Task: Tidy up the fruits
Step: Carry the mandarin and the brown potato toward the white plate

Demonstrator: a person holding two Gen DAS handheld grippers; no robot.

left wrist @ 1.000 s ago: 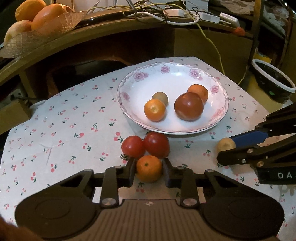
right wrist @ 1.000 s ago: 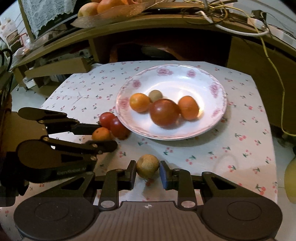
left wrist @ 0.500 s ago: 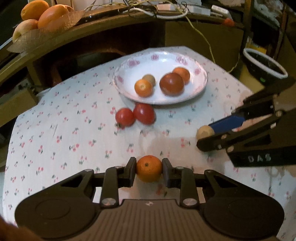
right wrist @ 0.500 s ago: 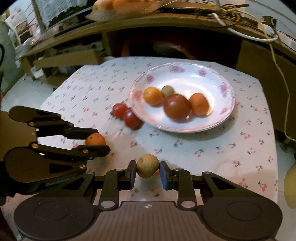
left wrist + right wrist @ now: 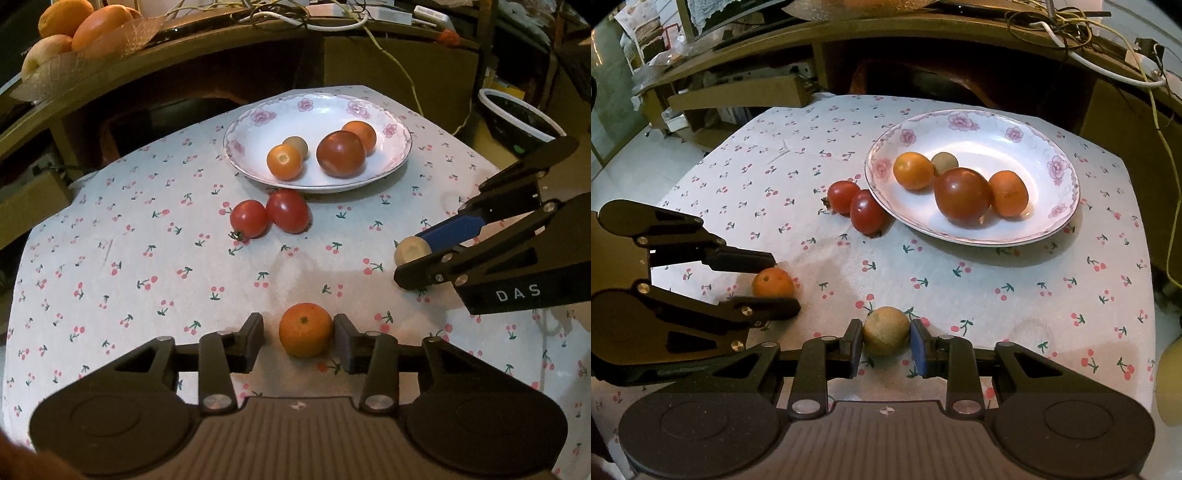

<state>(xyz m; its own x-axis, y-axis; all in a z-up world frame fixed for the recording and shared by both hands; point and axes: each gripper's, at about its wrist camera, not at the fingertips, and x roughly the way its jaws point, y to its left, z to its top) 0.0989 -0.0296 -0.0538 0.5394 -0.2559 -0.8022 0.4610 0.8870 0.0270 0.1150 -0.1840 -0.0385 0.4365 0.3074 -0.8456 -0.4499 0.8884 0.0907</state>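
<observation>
A small orange (image 5: 306, 329) lies on the cherry-print tablecloth between the fingers of my left gripper (image 5: 299, 341), which is open with gaps on both sides. My right gripper (image 5: 886, 341) is shut on a tan round fruit (image 5: 885, 335), low over the cloth. In the right wrist view the orange (image 5: 772, 282) shows between the left gripper's fingers. The floral plate (image 5: 325, 110) holds two oranges, a dark red tomato (image 5: 340, 153) and a small tan fruit. Two red tomatoes (image 5: 269, 217) lie on the cloth just before the plate.
A wooden shelf behind the table carries a bowl of large fruit (image 5: 77, 33) and cables (image 5: 314, 18). A dark bin with a white rim (image 5: 517, 118) stands off the table's right side. The table's edges fall away left and right.
Both grippers pulled back from the plate toward the near edge with their fruits. The left gripper has opened and the orange now rests on the cloth.
</observation>
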